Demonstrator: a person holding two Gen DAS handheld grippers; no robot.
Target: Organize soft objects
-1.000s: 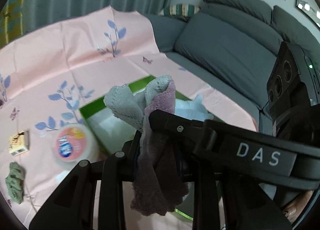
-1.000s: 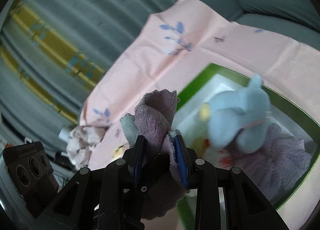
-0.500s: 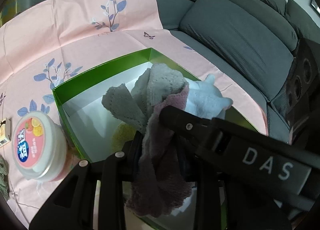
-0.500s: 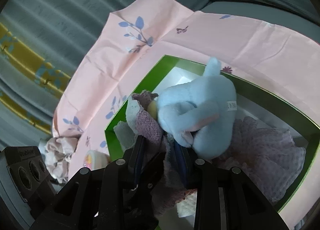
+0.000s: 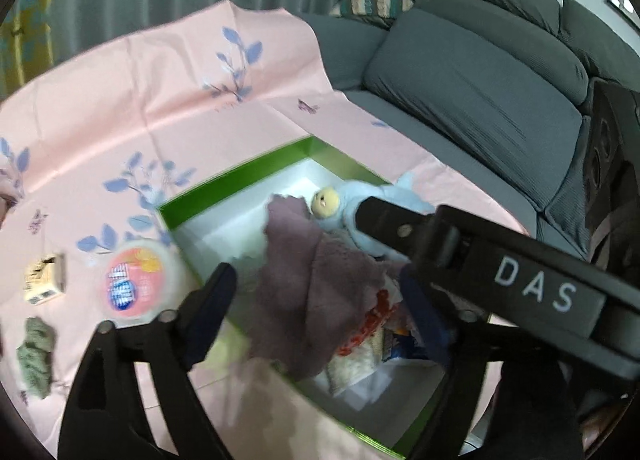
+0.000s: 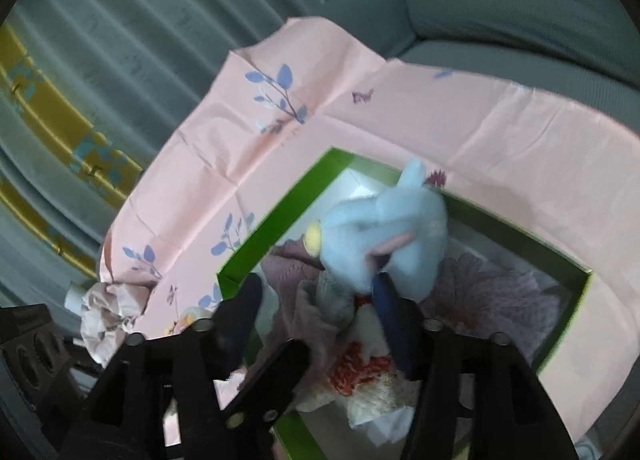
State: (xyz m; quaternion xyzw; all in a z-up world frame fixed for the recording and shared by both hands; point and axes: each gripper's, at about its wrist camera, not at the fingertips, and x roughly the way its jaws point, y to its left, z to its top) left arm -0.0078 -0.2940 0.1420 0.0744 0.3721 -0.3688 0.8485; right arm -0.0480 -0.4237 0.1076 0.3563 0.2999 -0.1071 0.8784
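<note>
Mauve cloth point(image 5: 308, 280) blurred, box point(image 5: 240, 180) floor (partly) hidden

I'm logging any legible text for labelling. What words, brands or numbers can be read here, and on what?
"DAS": white letters on the black right hand-held gripper crossing the left wrist view.
Round tub lid: blue print, too blurred to read.
Small carton: print too small.
Red-patterned packet in the box: unreadable.

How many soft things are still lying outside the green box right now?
2 in view: a green knitted piece on the pink cloth at the left edge, near the round tub, and a crumpled pale cloth at the sheet's far corner. Others may be out of frame.
</note>
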